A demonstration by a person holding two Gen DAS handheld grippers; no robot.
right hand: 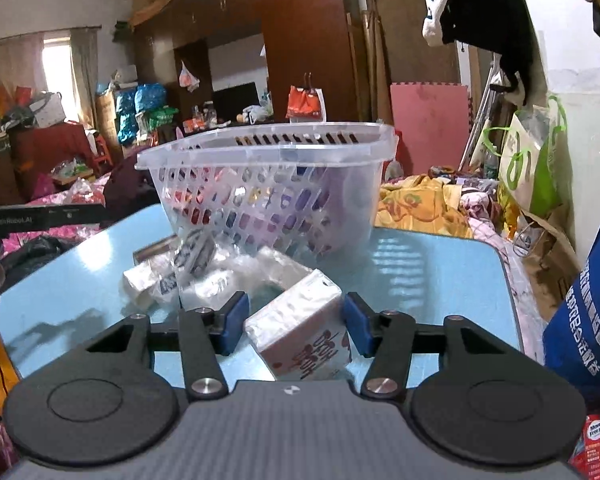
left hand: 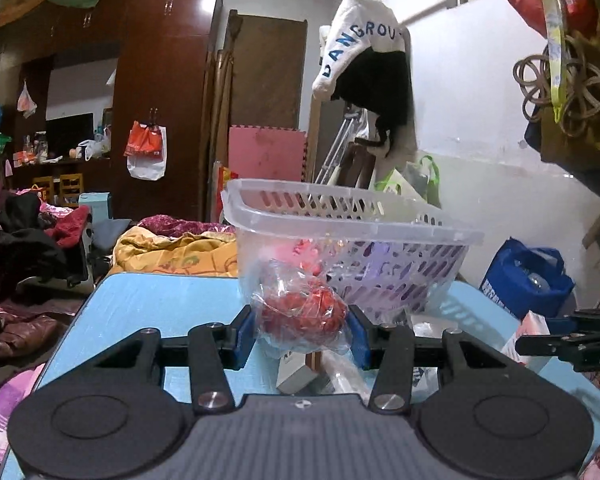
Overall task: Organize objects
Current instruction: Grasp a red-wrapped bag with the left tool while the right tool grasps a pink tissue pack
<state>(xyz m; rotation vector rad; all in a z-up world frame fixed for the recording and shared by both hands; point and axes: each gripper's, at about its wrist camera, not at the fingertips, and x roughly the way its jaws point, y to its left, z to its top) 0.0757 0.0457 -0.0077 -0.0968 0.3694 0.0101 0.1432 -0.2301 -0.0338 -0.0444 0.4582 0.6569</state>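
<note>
A clear slotted plastic basket (left hand: pixel 352 216) stands at the far side of the light blue table (left hand: pixel 148 304); it also shows in the right wrist view (right hand: pixel 268 176). My left gripper (left hand: pixel 302 330) is shut on a clear bag of red items (left hand: pixel 304 308), held above the table in front of the basket. My right gripper (right hand: pixel 296 322) has its blue pads on both sides of a white tissue pack (right hand: pixel 300 332) that rests on the table (right hand: pixel 420 280); whether they press it I cannot tell.
Several loose packets and clear bags (right hand: pixel 188 276) lie on the table between the right gripper and the basket. A blue bag (right hand: pixel 584 312) hangs at the table's right edge. Bedding and clutter (left hand: pixel 172 248) lie behind the table.
</note>
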